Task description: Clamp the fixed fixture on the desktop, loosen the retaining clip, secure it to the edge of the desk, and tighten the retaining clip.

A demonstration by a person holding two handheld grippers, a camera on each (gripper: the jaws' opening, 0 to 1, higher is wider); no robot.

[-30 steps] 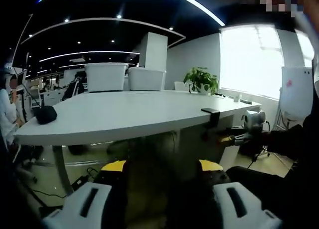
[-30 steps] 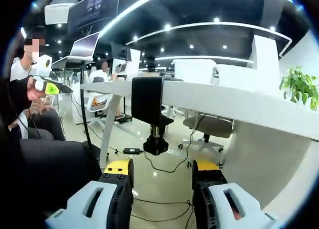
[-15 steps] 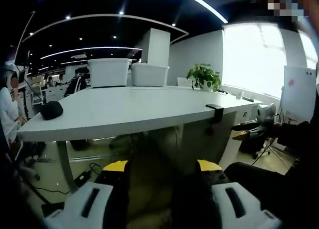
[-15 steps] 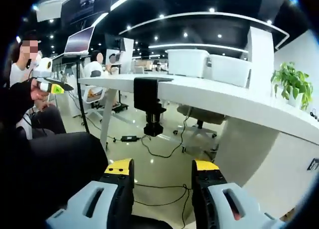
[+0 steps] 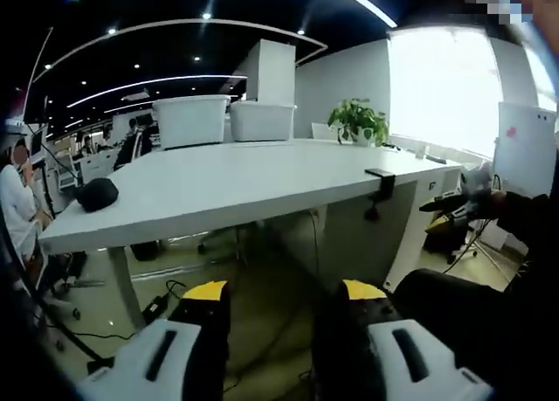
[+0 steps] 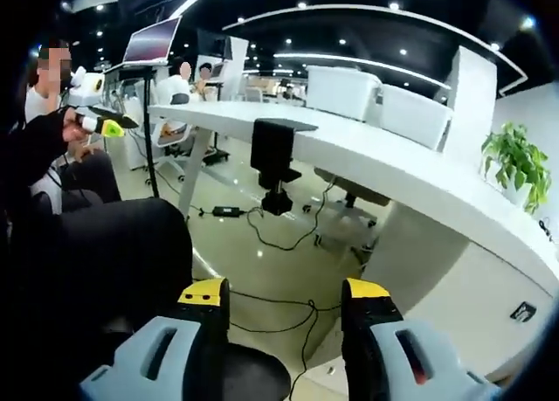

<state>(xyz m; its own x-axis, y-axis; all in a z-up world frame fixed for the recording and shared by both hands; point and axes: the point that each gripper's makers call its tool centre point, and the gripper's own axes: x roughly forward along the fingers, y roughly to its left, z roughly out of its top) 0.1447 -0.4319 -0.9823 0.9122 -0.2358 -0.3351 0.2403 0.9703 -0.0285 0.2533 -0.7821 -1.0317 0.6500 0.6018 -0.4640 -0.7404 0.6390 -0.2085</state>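
The black clamp fixture (image 6: 275, 163) sits on the surface (image 6: 419, 178) edge at twelve o'clock from the empty, open right gripper (image 6: 286, 298), screw axis vertical, well apart.

One black clamp fixture (image 6: 273, 155) grips the edge of one long white worktop (image 6: 410, 178); the left gripper view shows the same single fixture (image 5: 380, 181) on that worktop (image 5: 227, 178). Two white bins stand on it, one (image 5: 189, 121) beside the other (image 5: 262, 120). One potted plant (image 5: 357, 121) sits toward the far end, and one dark rounded object (image 5: 97, 194) lies near the worktop's left edge. Two hand-held grippers are counted: the left hand-held gripper (image 5: 284, 300) and the right hand-held gripper (image 6: 286, 298), each with two yellow-tipped jaws standing apart.
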